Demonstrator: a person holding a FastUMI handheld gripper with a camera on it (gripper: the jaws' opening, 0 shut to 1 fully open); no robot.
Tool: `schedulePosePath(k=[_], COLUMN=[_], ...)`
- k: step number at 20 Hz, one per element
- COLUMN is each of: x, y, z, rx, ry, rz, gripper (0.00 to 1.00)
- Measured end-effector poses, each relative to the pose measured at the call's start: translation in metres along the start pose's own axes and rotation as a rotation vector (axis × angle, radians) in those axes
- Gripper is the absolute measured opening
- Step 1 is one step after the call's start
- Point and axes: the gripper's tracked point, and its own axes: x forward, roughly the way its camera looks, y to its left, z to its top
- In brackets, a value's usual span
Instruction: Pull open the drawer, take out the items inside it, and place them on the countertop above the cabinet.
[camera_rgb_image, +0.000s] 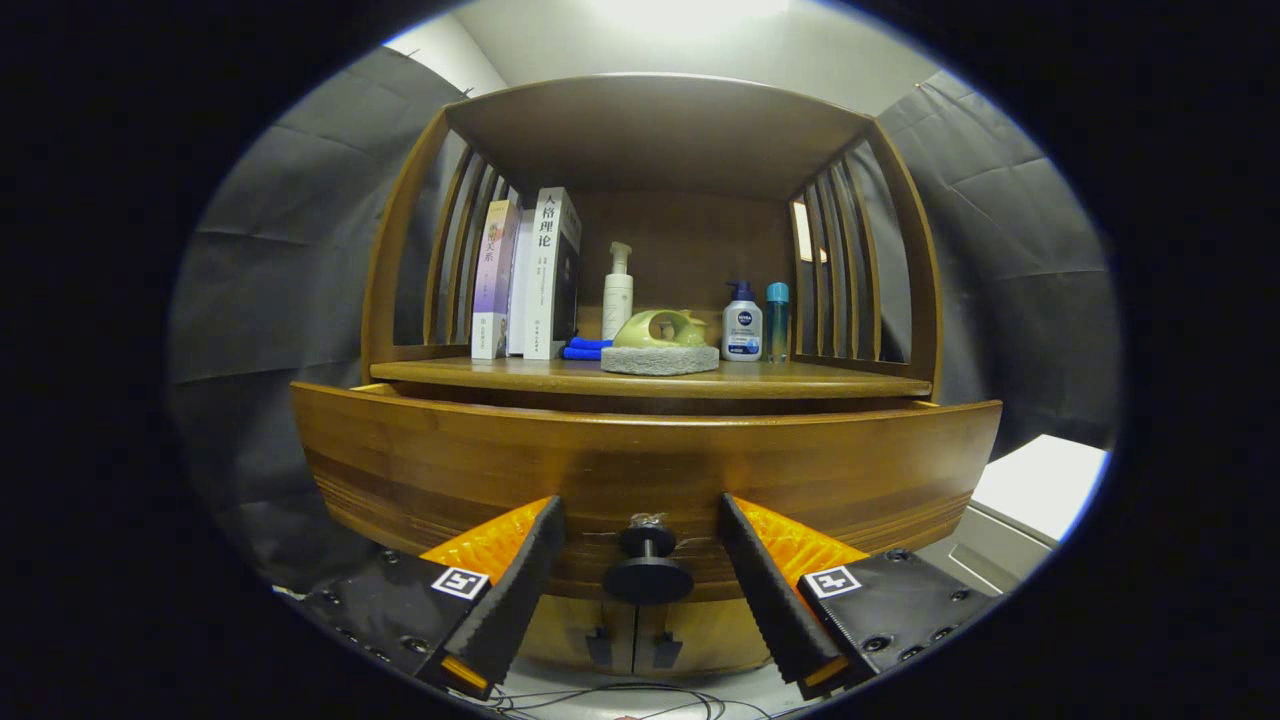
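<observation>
A: Where does the light come from?
B: Overhead, a bright glare on the ceiling (690, 8); the shelf (650, 378) recess sits dim.
A: Sharp?
B: Mostly, though fisheye bends the drawer (640, 460) front.

Dark cloth walls (280, 290) flank a wooden cabinet (650, 130); ceiling light (690, 10) glares above; cables (610, 697) lie on the floor.

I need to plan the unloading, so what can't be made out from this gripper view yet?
- Drawer contents: hidden behind its wooden front.
- Blue cloth: mostly hidden behind the books and green dish.
- Cabinet doors below: cut off by the open gripper, whose fingers flank the knob without touching.
</observation>
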Motion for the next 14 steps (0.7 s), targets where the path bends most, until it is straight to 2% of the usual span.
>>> schedulePosePath(k=[3,14], x=[0.021,0.072], y=[0.001,0.007], z=[0.000,0.003], rx=[-0.026,0.002], ry=[-0.006,-0.015], rz=[-0.008,-0.022], gripper=[0.99,0.98])
